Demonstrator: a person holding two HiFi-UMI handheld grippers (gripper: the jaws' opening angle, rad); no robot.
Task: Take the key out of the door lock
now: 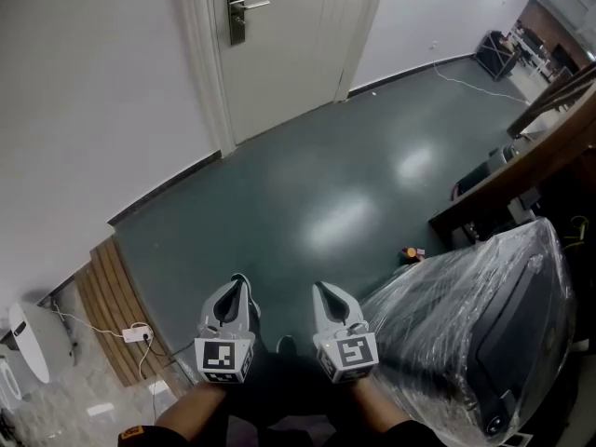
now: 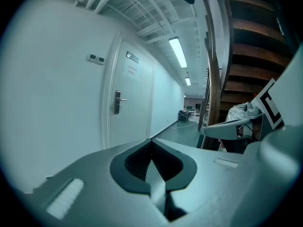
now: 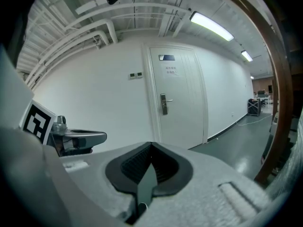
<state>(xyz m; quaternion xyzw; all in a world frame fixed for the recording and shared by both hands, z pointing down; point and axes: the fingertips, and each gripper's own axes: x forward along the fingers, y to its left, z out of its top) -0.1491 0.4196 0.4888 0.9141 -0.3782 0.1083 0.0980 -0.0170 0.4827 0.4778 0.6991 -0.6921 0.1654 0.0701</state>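
Silver lock plate [image 1: 236, 12] sits far ahead of my jaws, left gripper [image 1: 238, 285] and right gripper [image 1: 323, 291] both pinched together empty, neither nearer, key too tiny to spot.

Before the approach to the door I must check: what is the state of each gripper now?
Left gripper: closed, holding nothing.
Right gripper: closed, holding nothing.

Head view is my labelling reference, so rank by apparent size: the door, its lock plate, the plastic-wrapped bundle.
1. plastic-wrapped bundle, though nearness to the camera inflates it.
2. door.
3. lock plate, clearly smallest.
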